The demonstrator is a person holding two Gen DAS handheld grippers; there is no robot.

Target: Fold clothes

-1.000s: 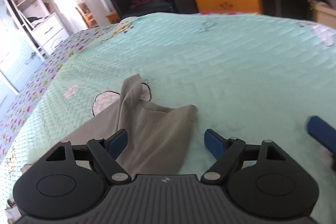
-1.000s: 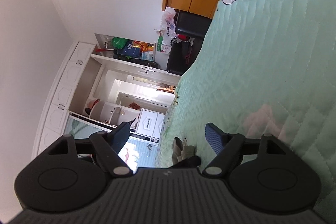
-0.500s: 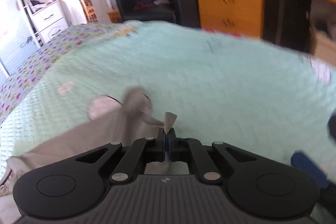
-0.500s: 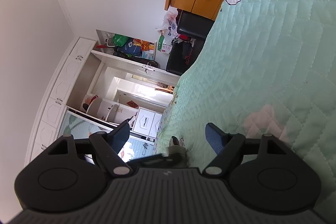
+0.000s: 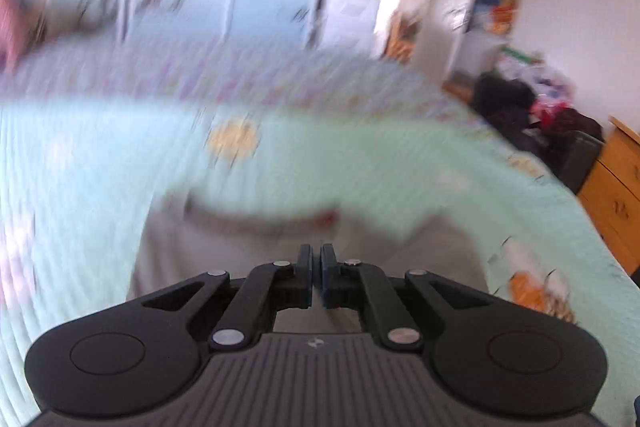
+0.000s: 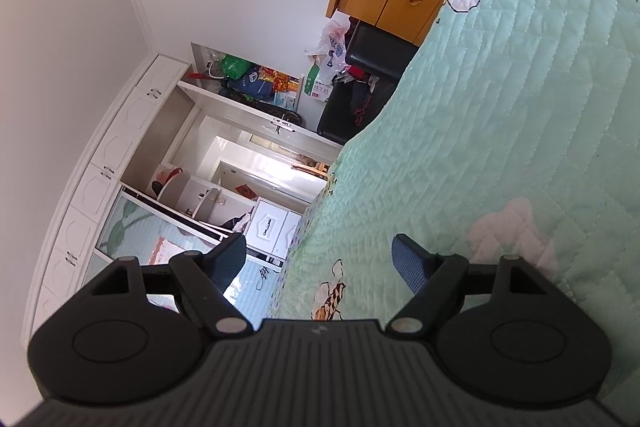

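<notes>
Mint quilt [image 5: 360, 167] under left tongs [image 5: 313, 259] pinched on beige garment [image 5: 248, 251]; right tongs [image 6: 320, 259] wide, empty.

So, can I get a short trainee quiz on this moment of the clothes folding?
1. True or false: the right gripper has its jaws apart with nothing between them.
2. What lies just ahead of the shut left gripper on the pale green quilted bedspread? A) a beige fabric garment; B) a blue towel; C) a white pillow.
3. Which wrist camera's view is smeared by blur?

Key: 1 true; 2 A; 3 the left wrist view.
</notes>
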